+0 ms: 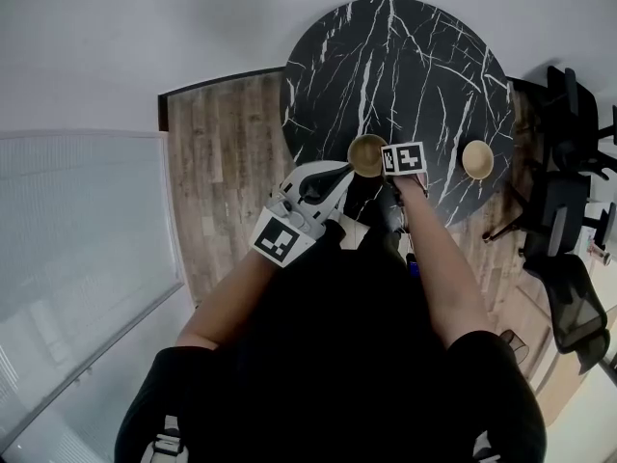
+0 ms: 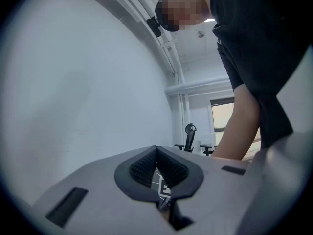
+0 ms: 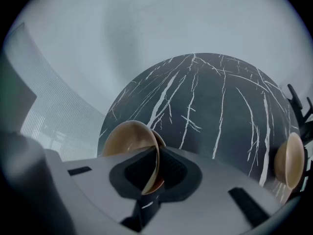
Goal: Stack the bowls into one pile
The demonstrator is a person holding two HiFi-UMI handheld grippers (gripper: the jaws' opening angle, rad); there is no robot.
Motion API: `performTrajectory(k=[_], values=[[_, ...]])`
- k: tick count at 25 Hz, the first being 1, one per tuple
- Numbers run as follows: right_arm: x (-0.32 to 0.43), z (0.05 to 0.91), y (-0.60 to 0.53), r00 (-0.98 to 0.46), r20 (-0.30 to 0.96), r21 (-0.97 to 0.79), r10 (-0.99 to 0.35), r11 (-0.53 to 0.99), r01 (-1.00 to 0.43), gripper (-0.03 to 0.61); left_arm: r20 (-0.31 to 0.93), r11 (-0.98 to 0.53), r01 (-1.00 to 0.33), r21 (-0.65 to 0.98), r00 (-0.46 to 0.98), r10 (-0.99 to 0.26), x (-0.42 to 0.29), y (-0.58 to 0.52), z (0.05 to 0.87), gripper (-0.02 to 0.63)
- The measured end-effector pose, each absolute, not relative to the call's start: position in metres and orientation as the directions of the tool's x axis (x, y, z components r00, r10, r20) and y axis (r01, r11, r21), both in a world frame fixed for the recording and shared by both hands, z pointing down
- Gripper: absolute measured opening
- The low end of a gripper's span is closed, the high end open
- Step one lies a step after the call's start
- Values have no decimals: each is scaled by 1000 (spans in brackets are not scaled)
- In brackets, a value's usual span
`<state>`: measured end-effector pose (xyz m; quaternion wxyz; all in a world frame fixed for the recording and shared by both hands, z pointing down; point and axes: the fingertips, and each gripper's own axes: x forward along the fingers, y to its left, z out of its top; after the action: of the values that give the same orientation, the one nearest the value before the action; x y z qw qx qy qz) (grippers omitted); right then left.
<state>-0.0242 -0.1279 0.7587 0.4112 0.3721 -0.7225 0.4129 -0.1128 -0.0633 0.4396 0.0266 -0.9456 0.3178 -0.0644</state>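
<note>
A tan bowl (image 1: 365, 153) sits over the near part of the round black marble table (image 1: 405, 56). My right gripper (image 1: 384, 165) points steeply down and is shut on this bowl's (image 3: 128, 137) right rim, which runs edge-on between the pads. A darker second edge shows just behind that rim; whether it is another bowl I cannot tell. A second tan bowl (image 1: 477, 159) stands apart at the table's right edge (image 3: 287, 160). My left gripper (image 1: 339, 176) hovers left of the held bowl, its jaws (image 2: 157, 168) shut on nothing.
Black office chairs (image 1: 569, 162) crowd the table's right side. A wood floor (image 1: 222, 172) lies to the left, with a pale wall and a frosted panel (image 1: 77, 258) beyond. The far half of the table holds nothing.
</note>
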Motion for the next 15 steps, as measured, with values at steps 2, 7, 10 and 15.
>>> performTrajectory(k=[2,7,10,15], values=[[-26,759,-129,-386,901,-292,-196,382,-877,21,102,-797,-599,-85,790,-605,-114,-65,440,3],[-26,754,-129,-384,902,-290,-198,380,-878,62,94,-804,-589,-84,798,-595,-116,-69,438,3],[-24,747,-132,-378,898,-277,-225,380,-883,87,82,-804,-593,-46,800,-595,-115,-70,437,3],[-20,728,-137,-389,884,-277,-259,380,-883,92,67,-820,-571,-44,817,-573,-110,-75,434,4]])
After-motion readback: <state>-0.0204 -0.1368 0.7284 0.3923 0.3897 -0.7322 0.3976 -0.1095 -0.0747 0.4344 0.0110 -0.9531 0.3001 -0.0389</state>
